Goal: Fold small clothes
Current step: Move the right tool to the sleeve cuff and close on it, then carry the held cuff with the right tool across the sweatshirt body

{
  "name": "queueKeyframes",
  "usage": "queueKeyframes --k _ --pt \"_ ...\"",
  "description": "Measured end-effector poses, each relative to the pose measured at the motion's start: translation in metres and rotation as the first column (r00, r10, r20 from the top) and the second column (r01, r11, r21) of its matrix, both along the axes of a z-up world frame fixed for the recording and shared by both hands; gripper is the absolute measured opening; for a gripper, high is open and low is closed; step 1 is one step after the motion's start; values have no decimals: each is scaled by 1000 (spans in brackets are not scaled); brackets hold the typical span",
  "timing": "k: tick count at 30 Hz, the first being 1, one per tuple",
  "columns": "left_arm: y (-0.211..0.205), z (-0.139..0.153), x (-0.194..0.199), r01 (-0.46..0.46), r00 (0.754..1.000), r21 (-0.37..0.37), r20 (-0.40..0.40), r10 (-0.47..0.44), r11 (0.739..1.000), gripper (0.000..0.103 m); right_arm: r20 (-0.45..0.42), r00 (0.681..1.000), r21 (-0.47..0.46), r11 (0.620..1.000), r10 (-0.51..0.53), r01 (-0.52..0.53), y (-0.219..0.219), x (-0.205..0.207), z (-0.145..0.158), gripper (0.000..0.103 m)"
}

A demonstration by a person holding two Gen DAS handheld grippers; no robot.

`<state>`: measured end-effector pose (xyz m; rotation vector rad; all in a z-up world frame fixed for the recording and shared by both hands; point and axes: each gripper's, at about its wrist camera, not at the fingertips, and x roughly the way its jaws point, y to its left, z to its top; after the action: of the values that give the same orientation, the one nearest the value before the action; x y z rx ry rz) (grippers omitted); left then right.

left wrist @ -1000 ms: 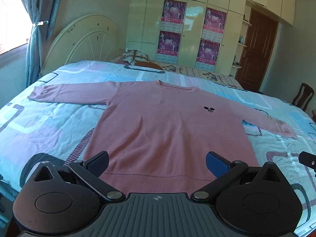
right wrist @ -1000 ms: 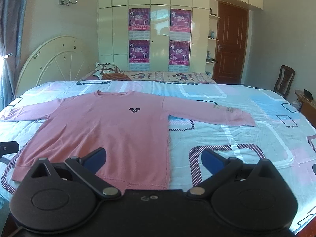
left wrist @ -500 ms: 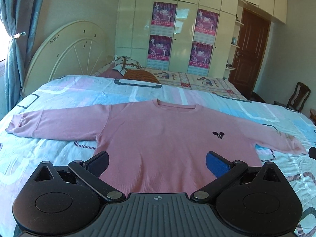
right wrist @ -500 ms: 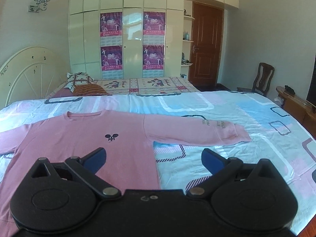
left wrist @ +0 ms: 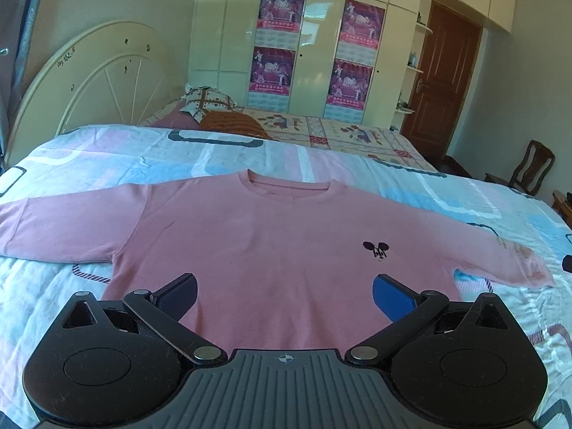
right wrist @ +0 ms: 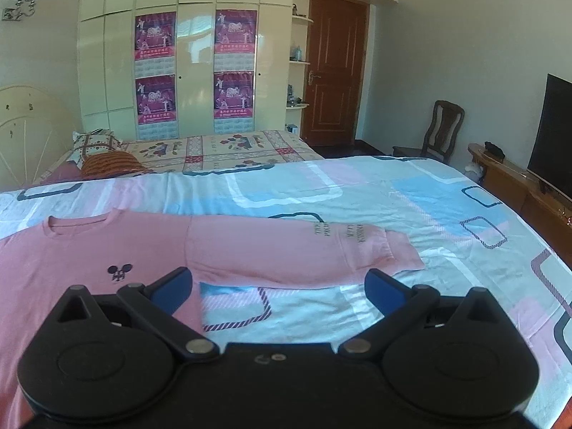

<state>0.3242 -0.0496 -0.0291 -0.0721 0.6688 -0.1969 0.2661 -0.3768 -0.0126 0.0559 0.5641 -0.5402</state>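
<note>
A pink long-sleeved sweater (left wrist: 257,236) lies flat, front up, on the bed, both sleeves spread out sideways, with a small dark logo on the chest. My left gripper (left wrist: 284,293) is open and empty above the sweater's body. My right gripper (right wrist: 279,287) is open and empty, just short of the sweater's right sleeve (right wrist: 296,250), whose cuff (right wrist: 400,254) points right. The sweater's hem is hidden behind the grippers.
The bed has a quilt (right wrist: 357,186) patterned in pale blue, pink and white. A cream headboard (left wrist: 96,85) and pillows (left wrist: 214,107) lie at the left. A wardrobe (left wrist: 314,46), door (right wrist: 336,78), chair (right wrist: 441,128) and a TV on a wooden bench (right wrist: 557,136) stand beyond.
Both grippers have moved forward over the bed, toward the sweater's upper part. The right one has turned toward the right sleeve. Both stay open.
</note>
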Motion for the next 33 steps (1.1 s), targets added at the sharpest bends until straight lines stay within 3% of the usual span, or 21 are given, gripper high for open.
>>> queueKeyframes --k 9,11,13,15,18,23,29,32,33 --pt "-83 -25 49 -30 997 73 -74 35 997 103 -14 993 74 990 -116 117 -121 35 -35 102" --pt "-105 -30 56 -14 996 89 -89 22 996 103 -15 990 110 984 -137 138 -146 40 -47 96" --pt "-125 -34 60 7 995 106 -102 4 994 103 -25 987 152 975 -157 159 -169 42 -60 75" --pt "-142 -36 61 27 994 123 -109 -13 992 103 -37 982 196 963 -183 187 -191 43 -73 68" --pt "-160 -40 62 42 993 149 -117 -24 988 103 -41 974 251 942 -221 224 -216 42 -89 66" --pt "-174 -46 66 47 990 178 -142 -22 983 103 -32 961 358 895 -274 267 -253 38 -109 52" --pt "-189 -49 80 50 989 194 -144 -21 980 103 54 955 470 851 -291 233 -279 32 -121 45" --pt "-194 -48 84 51 988 182 -150 -23 982 103 94 953 538 820 -288 195 -289 30 -125 26" --pt "-196 -46 86 52 989 178 -147 -26 983 103 109 954 557 812 -279 174 -292 28 -125 13"
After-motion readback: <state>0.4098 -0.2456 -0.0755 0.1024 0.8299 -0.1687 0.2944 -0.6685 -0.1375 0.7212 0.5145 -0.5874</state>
